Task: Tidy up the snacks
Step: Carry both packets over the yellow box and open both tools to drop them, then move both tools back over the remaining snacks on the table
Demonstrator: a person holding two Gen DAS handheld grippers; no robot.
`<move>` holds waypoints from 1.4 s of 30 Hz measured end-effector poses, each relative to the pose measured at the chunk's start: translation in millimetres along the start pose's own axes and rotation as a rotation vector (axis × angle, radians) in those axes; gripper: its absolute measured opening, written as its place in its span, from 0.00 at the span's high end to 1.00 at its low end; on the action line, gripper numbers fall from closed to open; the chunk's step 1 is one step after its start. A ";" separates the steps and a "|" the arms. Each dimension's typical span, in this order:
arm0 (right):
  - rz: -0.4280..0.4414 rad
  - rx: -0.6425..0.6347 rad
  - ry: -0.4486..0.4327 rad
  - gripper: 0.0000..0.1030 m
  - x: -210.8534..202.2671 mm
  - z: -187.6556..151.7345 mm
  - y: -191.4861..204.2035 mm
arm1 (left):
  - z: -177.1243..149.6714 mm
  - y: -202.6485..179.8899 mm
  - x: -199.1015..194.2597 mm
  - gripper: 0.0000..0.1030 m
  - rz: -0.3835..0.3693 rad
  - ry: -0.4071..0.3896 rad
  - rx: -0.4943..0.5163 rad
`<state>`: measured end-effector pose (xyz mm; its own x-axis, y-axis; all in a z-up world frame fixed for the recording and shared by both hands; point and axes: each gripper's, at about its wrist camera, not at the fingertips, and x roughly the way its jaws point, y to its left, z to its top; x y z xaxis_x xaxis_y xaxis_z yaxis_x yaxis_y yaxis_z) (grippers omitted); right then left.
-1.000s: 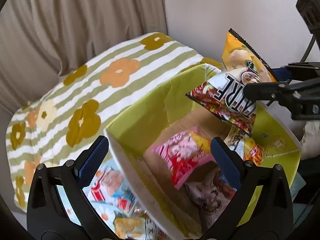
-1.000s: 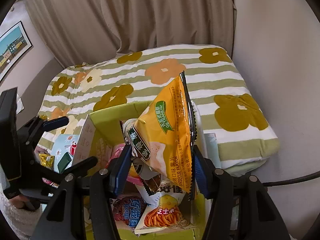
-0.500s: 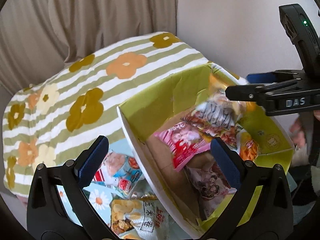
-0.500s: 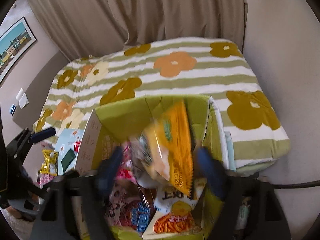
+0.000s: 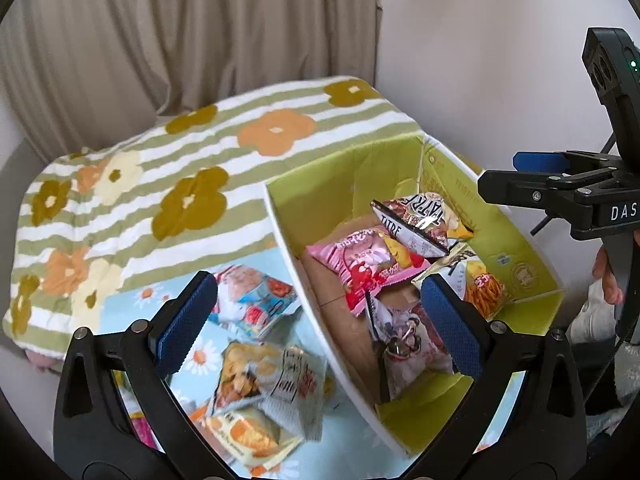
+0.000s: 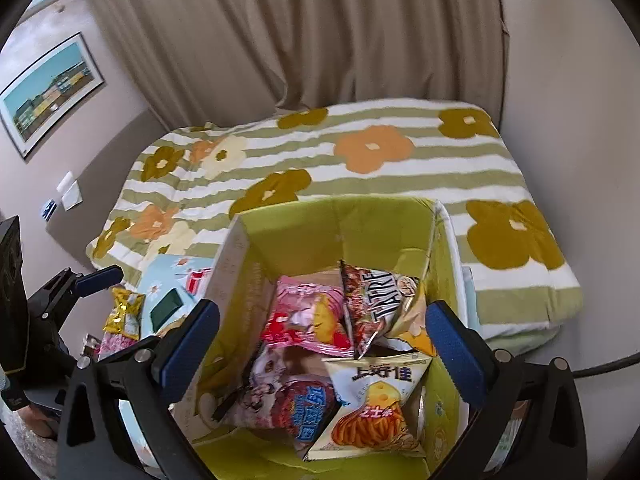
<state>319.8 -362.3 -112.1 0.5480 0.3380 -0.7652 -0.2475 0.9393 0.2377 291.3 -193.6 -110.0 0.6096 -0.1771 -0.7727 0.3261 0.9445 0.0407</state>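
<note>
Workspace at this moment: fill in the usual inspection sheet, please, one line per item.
Surface: bed with a striped floral blanket; a light blue daisy cloth lies beside the box.
Job's things: green box holds five visible packets, among them a pink packet, a brown chip bag and a cheese-stick bag.
Clutter: loose snack packets on the daisy cloth, outside the box.
Grippers: left gripper open, empty, above the box wall; right gripper open, empty, above the box.
Cables: dark cable at right edge.
Surroundings: beige curtain, framed picture, plain walls.
</note>
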 end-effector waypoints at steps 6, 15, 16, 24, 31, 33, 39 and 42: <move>0.038 -0.099 -0.042 0.00 -18.3 -3.1 34.6 | -19.4 11.1 -39.6 0.02 0.070 -0.021 -0.049; 0.125 -0.197 -0.066 0.00 -22.0 -8.9 103.8 | -63.5 68.9 -91.0 0.02 0.183 -0.023 -0.160; 0.128 -0.203 -0.069 0.00 -20.6 -10.4 114.5 | -68.9 79.2 -96.2 0.02 0.193 -0.026 -0.173; 0.126 -0.222 -0.083 0.00 0.0 -26.3 197.4 | -106.8 166.9 -122.2 0.02 0.229 -0.025 -0.217; 0.115 -0.194 -0.041 0.00 45.2 -50.4 258.6 | -137.3 244.0 -117.9 0.02 0.205 0.013 -0.221; 0.100 -0.195 -0.035 0.00 60.1 -60.2 271.7 | -144.9 263.6 -110.0 0.02 0.188 0.029 -0.216; 0.060 -0.182 0.037 0.00 106.6 -95.5 299.8 | -161.7 307.4 -71.8 0.02 0.110 0.089 -0.213; 0.044 -0.178 0.067 0.01 125.3 -111.3 308.2 | -167.9 321.5 -46.6 0.02 0.079 0.120 -0.224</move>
<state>223.2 -37.0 -201.3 0.4806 0.3685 -0.7957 -0.4106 0.8964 0.1671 246.4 164.8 -167.4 0.5326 -0.0785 -0.8427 0.1047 0.9942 -0.0265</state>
